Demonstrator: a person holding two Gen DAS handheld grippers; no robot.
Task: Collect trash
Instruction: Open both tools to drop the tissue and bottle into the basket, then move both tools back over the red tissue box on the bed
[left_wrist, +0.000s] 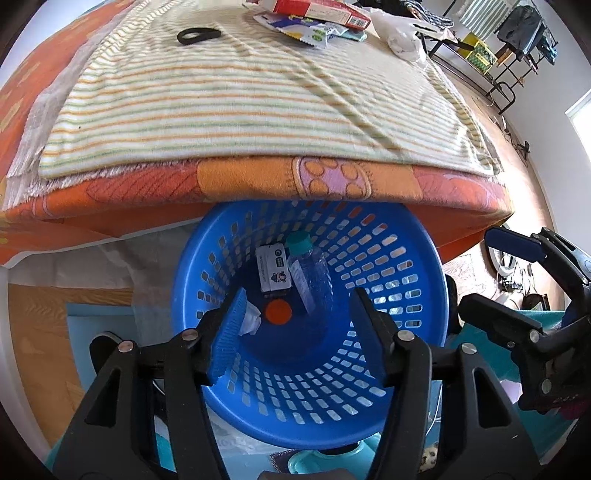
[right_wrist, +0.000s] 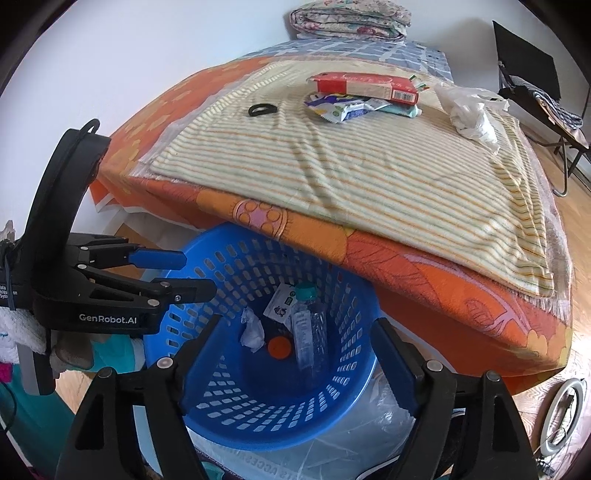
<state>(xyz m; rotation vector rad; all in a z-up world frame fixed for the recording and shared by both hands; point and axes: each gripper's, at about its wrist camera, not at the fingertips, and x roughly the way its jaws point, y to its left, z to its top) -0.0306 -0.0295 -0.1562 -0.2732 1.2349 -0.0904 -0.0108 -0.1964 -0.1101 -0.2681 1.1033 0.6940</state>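
Observation:
A blue slotted basket stands on the floor, tucked under the bed's edge. In it lie a clear bottle with a teal cap, a white printed card, an orange cap and a crumpled tissue. My left gripper hangs open above the basket's mouth, holding nothing. My right gripper is beside it, open wide and empty. On the bed, a red box rests on wrappers, with a crumpled white bag to their right.
The bed carries a striped blanket over an orange sheet, which overhangs the basket's far rim. A black ring lies on the blanket. A folded quilt sits at the head. A dark chair stands far right. Clear plastic lies under the basket.

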